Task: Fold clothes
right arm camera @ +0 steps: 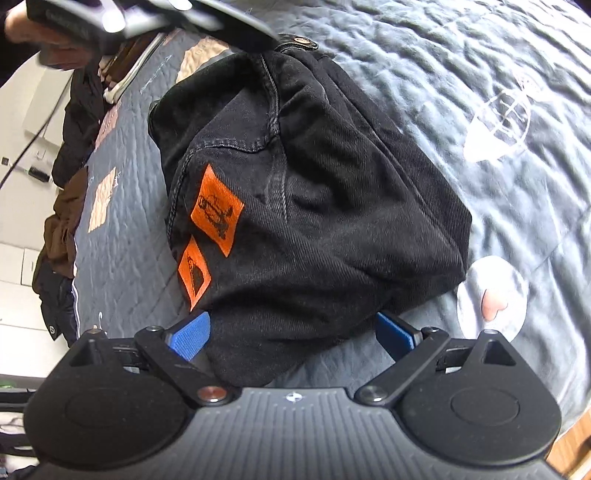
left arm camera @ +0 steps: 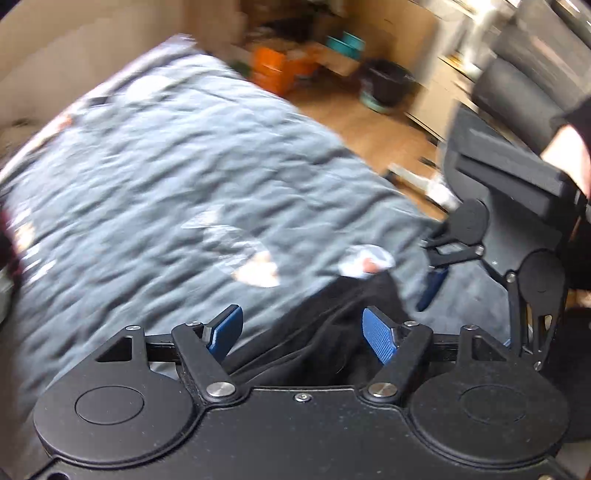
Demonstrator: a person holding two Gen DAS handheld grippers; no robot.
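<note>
Folded black jeans (right arm camera: 314,184) with two orange patches (right arm camera: 218,210) lie on a grey quilted bedspread (right arm camera: 498,92). My right gripper (right arm camera: 291,336) straddles their near edge, and its blue pads (right arm camera: 190,336) stand wide apart without pressing on the cloth. In the blurred left wrist view, my left gripper (left arm camera: 302,336) is open over the black jeans (left arm camera: 325,295), which lie loosely between its pads. The right gripper (left arm camera: 432,280) shows there at the right, a person's hand (left arm camera: 569,147) holding it. The left gripper appears only as a blurred dark shape (right arm camera: 147,18) at the top of the right wrist view.
Brown and black garments (right arm camera: 62,221) are piled along the bed's left side. Beyond the bedspread (left arm camera: 166,166) is a wooden floor (left arm camera: 351,122) with an orange box (left arm camera: 273,70) and a dark bucket (left arm camera: 386,81). White furniture (right arm camera: 22,192) stands beside the bed.
</note>
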